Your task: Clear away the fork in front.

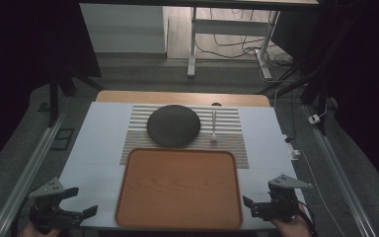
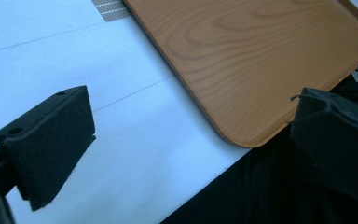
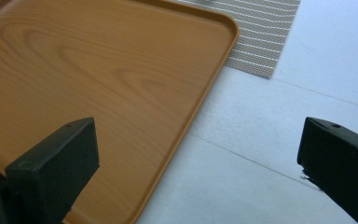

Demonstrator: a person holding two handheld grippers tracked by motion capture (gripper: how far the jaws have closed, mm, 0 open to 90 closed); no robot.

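White sheeting covers the table (image 1: 101, 133) where I work, and the room around it is dark. Nearest me, my left tongs (image 1: 76, 204) hover over the sheet's near left corner, jaws spread wide with nothing between them. My right tongs (image 1: 258, 200) sit at the near right corner, jaws just as wide and likewise bare. Both aim inward at the tray (image 1: 178, 187), a wooden one with rounded corners that lies flat between them at the near edge, nothing on it. In the left gripper view the tray's near corner reaches just to the table's edge. Beyond the tray lies a striped mat (image 1: 234, 129), its near edge tucked under the tray's far rim. On the mat rests a dark round plate (image 1: 173, 125), and just beside it a white spoon (image 1: 213, 127), pointing away from me. Farther off, bare wood shows at the table's end, then grey floor, a desk's white legs (image 1: 192, 47) and loose cables (image 1: 237, 47).
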